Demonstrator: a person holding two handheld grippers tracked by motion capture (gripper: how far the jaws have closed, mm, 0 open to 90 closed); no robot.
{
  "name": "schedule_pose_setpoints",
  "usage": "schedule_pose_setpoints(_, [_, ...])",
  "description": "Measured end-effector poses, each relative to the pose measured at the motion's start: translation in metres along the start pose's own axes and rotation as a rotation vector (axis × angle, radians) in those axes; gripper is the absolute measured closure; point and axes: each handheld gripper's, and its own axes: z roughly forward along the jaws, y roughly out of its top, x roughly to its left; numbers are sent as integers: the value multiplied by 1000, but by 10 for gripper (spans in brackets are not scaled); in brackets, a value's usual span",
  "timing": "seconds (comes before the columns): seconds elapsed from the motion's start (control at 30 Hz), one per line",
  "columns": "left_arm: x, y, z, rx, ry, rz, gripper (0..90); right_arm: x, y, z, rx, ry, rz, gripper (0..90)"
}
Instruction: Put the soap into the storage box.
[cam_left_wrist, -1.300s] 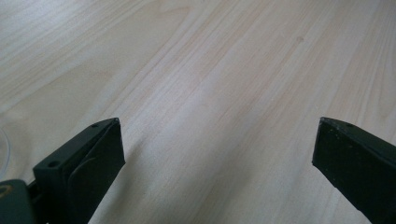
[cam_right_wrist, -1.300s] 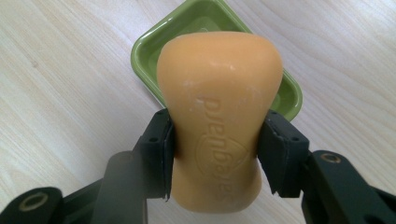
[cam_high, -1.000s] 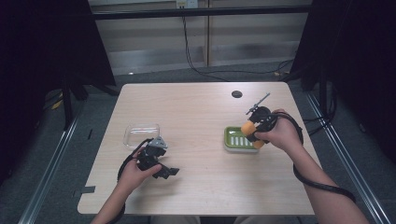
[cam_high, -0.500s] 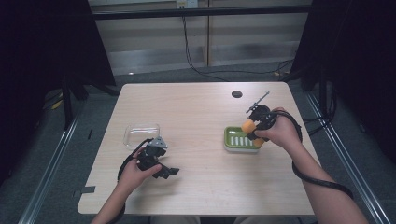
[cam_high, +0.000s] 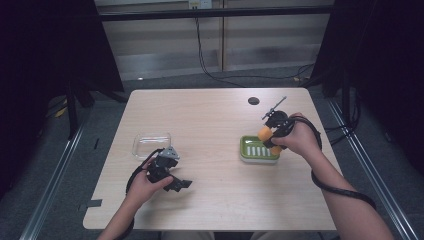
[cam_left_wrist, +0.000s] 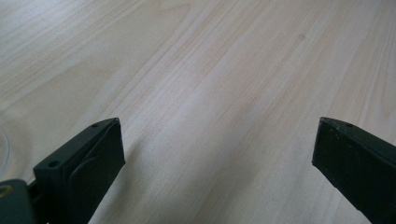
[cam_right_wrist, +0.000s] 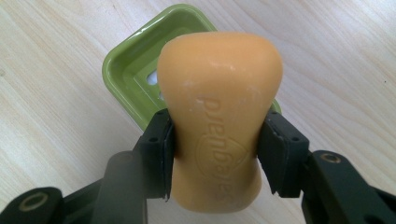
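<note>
The right gripper (cam_right_wrist: 215, 154) has its fingers (cam_right_wrist: 158, 149) clamped on the waist of an orange soap bar (cam_right_wrist: 219, 112), held above the green soap dish (cam_right_wrist: 128, 74) just beyond them. The left gripper (cam_left_wrist: 215, 154) rests on the worktop (cam_high: 210, 120), fingers spread wide with only bare wood between them.

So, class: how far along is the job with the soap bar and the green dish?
Done: the right gripper has clamped the orange soap bar. In hand: it hangs above the green soap dish. Left: probably setting it in the dish. The left gripper rests open on the table.
</note>
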Motion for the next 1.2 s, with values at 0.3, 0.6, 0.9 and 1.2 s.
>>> schedule_pose_setpoints(0.3, [-1, 0, 0, 1, 3, -5, 20, -2, 3, 1, -2, -6, -19, 503])
schedule_pose_setpoints(0.6, [-1, 0, 1, 0, -4, -1, 20, -1, 6, 3, 1, -13, -31, 503])
schedule_pose_setpoints(0.9, [-1, 0, 0, 5, -1, 3, 20, -1, 11, 5, 11, -19, -49, 503])
schedule_pose_setpoints(1.2, [0, 0, 0, -1, -2, -1, 20, -4, 15, 8, 18, -24, -89, 503])
